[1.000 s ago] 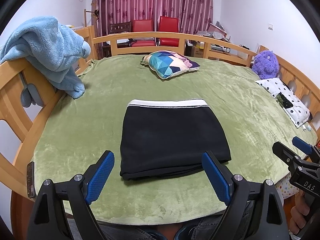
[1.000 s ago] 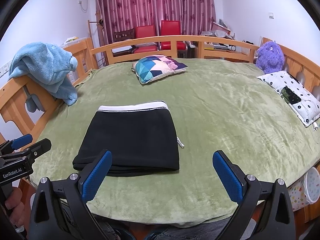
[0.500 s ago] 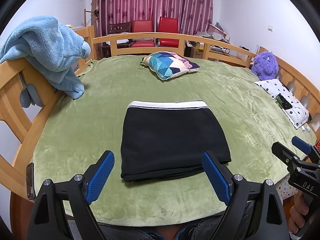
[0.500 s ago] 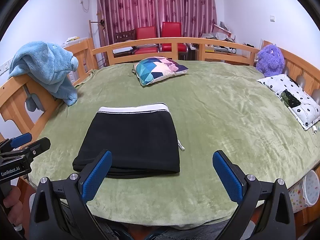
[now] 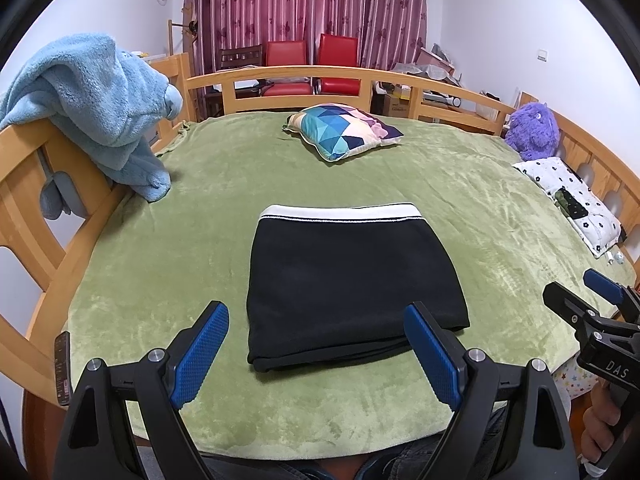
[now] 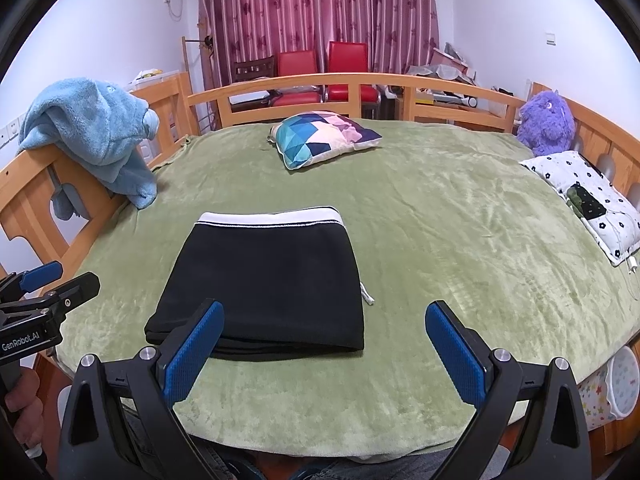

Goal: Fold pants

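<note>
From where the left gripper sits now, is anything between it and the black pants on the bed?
Nothing visible. The left gripper is open, and only bare green blanket lies between its fingers and the near edge of the folded black pants. The geometric pillow and blue towel sit well away.

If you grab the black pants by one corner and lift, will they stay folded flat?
Probably not. The black pants are soft cloth in stacked layers, so a lifted corner would likely sag and the layers peel apart. They look light. The fuzzy green blanket would probably grip them, so a push may bunch them rather than slide them.
</note>
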A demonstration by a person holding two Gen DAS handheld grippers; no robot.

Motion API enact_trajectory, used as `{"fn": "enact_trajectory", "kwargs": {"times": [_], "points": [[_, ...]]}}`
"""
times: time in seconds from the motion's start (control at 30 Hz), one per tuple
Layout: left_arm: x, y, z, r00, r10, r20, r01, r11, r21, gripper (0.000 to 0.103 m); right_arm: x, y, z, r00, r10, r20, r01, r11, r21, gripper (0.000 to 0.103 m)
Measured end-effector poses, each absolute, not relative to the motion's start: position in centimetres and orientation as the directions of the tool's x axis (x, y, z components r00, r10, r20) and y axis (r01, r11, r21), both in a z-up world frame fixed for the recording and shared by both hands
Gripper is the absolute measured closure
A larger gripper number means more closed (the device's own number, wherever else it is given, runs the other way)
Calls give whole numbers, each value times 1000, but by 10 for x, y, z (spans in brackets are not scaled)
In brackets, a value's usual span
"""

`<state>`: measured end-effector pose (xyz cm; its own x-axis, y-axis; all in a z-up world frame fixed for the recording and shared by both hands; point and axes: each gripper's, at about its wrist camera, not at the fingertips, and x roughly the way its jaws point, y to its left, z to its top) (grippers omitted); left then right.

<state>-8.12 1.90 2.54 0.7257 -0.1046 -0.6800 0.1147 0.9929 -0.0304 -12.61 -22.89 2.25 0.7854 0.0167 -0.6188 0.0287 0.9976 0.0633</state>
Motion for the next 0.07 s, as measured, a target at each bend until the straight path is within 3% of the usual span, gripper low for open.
{"fn": "enact_trajectory", "kwargs": {"times": [0.07], "points": [[-75, 20, 23, 727, -109, -678, 123, 992, -27, 14, -120, -229, 22, 782, 23, -622, 25, 997, 69, 4]]}}
